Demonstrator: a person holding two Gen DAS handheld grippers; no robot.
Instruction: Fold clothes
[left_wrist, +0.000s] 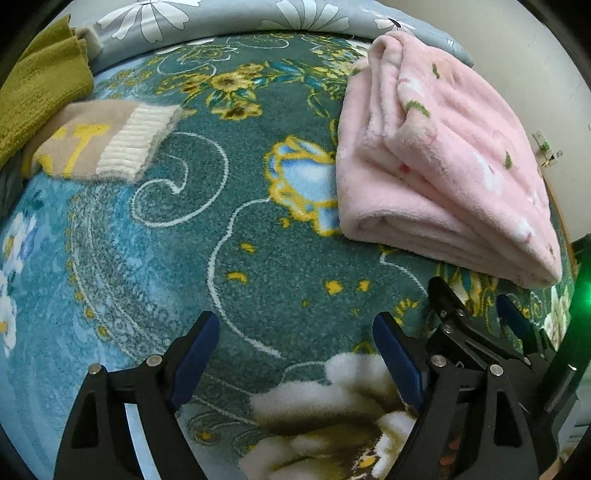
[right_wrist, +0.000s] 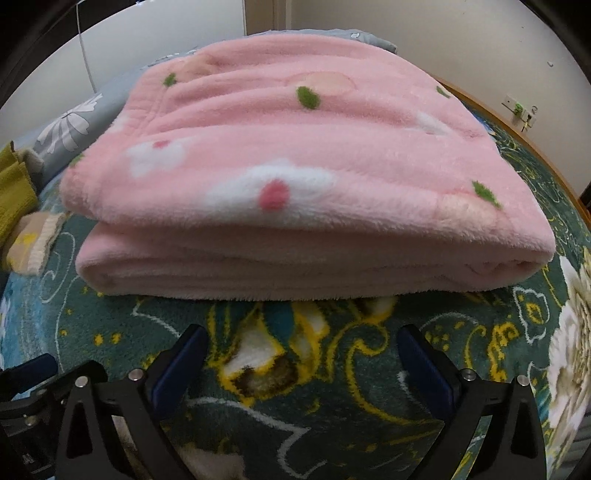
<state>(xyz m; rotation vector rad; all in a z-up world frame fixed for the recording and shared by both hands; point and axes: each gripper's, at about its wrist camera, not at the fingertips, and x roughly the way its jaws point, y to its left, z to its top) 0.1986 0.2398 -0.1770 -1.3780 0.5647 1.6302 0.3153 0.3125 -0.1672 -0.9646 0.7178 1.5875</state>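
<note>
The pink blanket (right_wrist: 295, 177) looks folded. Both tongs, left (left_wrist: 295, 354) and right (right_wrist: 301, 365), are spread wide, holding nothing. Next, maybe the tan sweater (left_wrist: 92, 144).

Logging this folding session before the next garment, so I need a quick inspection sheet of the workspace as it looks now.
Surface: green floral blanket spread over the bed.
Job's things: pink fleece garment folded into a thick stack; beige sweater with white ribbed cuff lying unfolded at the far left.
Clutter: olive knit cloth; grey daisy-print bedding behind.
Grippers: left gripper and right gripper both open, empty, apart from the fleece.
Cables: thin white cord on the wall.
Surroundings: cream walls, wall socket.
</note>
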